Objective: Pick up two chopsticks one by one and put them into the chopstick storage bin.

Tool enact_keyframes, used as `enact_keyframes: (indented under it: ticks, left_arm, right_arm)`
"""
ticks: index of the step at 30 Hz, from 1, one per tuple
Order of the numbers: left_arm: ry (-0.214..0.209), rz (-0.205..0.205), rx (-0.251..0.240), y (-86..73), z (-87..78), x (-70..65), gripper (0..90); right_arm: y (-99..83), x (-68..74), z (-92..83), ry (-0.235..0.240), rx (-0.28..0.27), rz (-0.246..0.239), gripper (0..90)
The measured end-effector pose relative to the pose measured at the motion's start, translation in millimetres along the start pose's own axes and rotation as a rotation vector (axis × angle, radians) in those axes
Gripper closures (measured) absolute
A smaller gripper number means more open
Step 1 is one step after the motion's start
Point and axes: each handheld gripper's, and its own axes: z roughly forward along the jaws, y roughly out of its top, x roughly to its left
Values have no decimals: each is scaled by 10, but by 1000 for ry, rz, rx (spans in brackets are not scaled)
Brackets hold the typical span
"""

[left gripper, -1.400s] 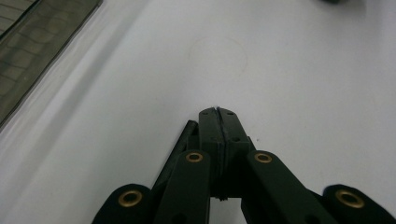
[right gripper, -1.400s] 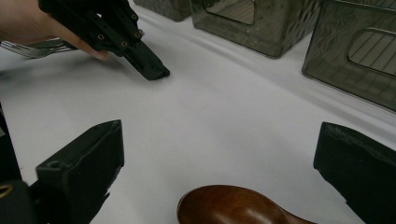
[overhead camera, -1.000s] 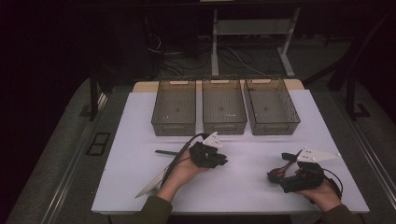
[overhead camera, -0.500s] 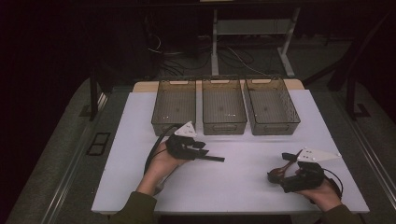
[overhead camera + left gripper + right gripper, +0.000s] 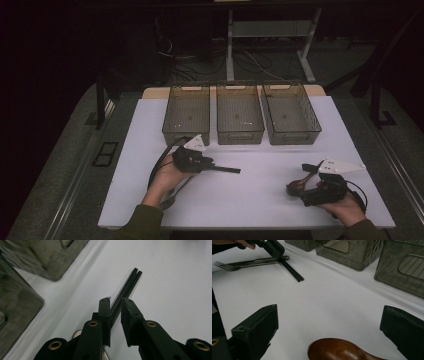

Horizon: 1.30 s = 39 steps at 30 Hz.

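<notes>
Overhead plus close jaw-cams (shared chopsticks)

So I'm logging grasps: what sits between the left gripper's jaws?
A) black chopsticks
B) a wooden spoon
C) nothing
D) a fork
A: in the left gripper view, the left gripper has the black chopsticks between its jaws, running out over the white table.

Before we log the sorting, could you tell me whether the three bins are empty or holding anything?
Empty. In the high view the left bin, middle bin and right bin show bare floors through their open tops.
</notes>
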Motion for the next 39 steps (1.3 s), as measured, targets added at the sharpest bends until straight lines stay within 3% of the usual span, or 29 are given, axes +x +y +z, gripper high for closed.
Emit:
enact_keyframes:
  ticks: [25, 33, 39]
  left_arm:
    - [-5, 48, 61, -22, 129, -13, 804]
    - [-36, 44, 68, -29, 149, -45, 803]
    - [-58, 63, 87, -25, 165, -77, 801]
  right_arm:
    - [0, -4, -2, -1, -3, 2, 22]
    - [0, -5, -4, -1, -3, 1, 22]
    - [1, -6, -10, -2, -4, 2, 22]
